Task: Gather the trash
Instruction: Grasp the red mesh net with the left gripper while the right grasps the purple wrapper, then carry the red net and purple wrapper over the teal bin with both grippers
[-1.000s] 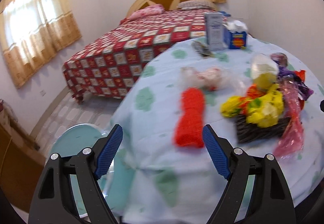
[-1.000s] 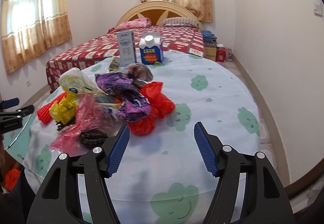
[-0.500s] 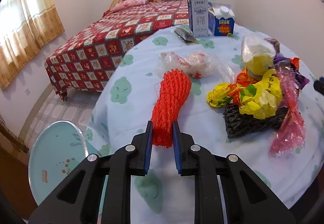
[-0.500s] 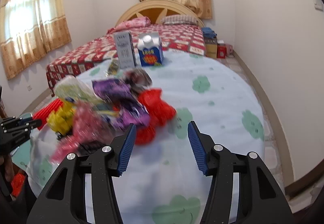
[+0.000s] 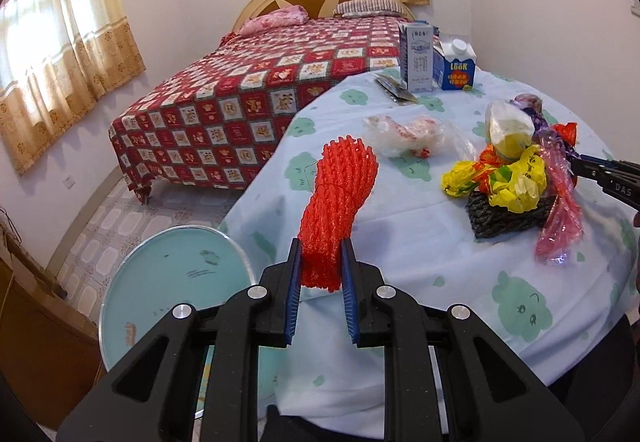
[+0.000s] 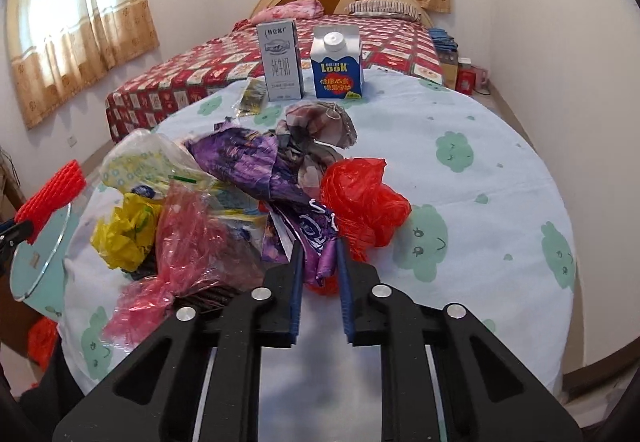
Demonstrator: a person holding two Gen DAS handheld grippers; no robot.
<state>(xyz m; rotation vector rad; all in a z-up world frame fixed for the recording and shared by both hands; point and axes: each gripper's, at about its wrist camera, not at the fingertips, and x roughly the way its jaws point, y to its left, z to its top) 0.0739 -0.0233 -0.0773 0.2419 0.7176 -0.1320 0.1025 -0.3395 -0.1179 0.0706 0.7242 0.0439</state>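
Your left gripper [image 5: 320,262] is clamped on the near end of the red foam net [image 5: 338,210]; its long axis runs straight away from you, far end raised above the table [image 5: 400,242]. Your right gripper [image 6: 318,262] is pinched onto the purple wrapper [image 6: 256,170], which trails away and leftward into the trash heap. One red plastic bag [image 6: 364,198] touches it on the right. Count: two cartons [image 6: 316,60] upright at the far edge, one yellow bag [image 6: 124,238], one pink cellophane [image 6: 192,250], one clear bag [image 5: 412,134].
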